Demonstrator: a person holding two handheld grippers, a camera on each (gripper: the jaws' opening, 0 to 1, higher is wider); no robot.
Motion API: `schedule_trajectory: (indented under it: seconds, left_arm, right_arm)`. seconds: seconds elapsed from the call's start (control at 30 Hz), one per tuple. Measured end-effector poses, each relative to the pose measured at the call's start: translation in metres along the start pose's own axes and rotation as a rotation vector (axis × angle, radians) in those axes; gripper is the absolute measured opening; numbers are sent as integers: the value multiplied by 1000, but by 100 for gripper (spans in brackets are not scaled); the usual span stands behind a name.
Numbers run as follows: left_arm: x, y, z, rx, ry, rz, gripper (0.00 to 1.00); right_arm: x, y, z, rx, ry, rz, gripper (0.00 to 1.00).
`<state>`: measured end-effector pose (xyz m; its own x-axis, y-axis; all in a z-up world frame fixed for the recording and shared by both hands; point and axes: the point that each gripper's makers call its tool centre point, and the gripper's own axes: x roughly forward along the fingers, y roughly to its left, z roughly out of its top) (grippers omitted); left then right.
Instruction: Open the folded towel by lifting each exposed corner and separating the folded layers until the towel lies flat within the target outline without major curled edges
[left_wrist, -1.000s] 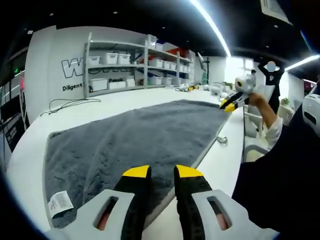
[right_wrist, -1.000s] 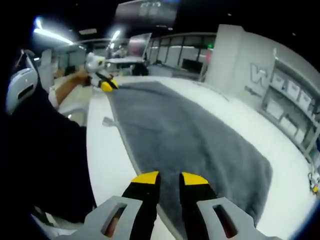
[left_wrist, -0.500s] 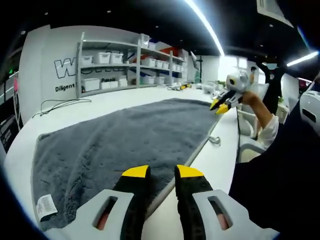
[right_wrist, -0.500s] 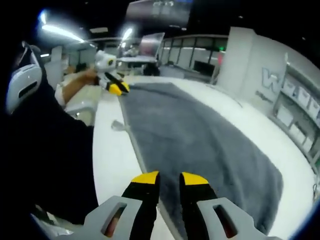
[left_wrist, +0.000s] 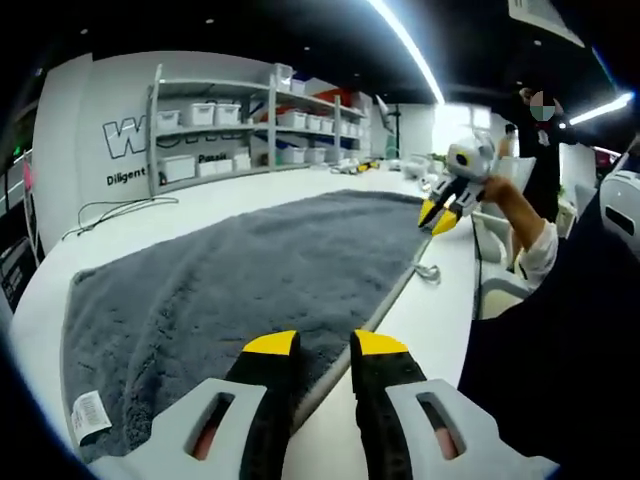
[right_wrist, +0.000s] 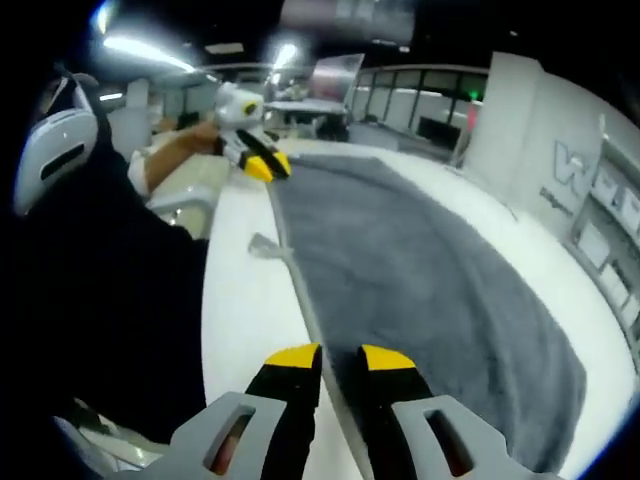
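Showing "Diligent" on the wall beyond the towel (left_wrist: 250, 270); its length spans my empty, parted left gripper (left_wrist: 326, 343) and right gripper (right_wrist: 327, 354).

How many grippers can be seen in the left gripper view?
2. The left gripper rises from the bottom edge over the towel's near edge; the right gripper is held above its far corner.
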<state>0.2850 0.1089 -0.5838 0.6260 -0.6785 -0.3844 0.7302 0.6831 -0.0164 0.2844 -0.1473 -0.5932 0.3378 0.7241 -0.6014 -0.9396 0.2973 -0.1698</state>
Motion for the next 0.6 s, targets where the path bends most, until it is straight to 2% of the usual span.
schedule_trajectory:
  seconds: [0.6]
  left_arm:
    - [5,-3,-10,11,43,-5,17]
  right_arm:
    - [6,7,-6,34,21,36,6]
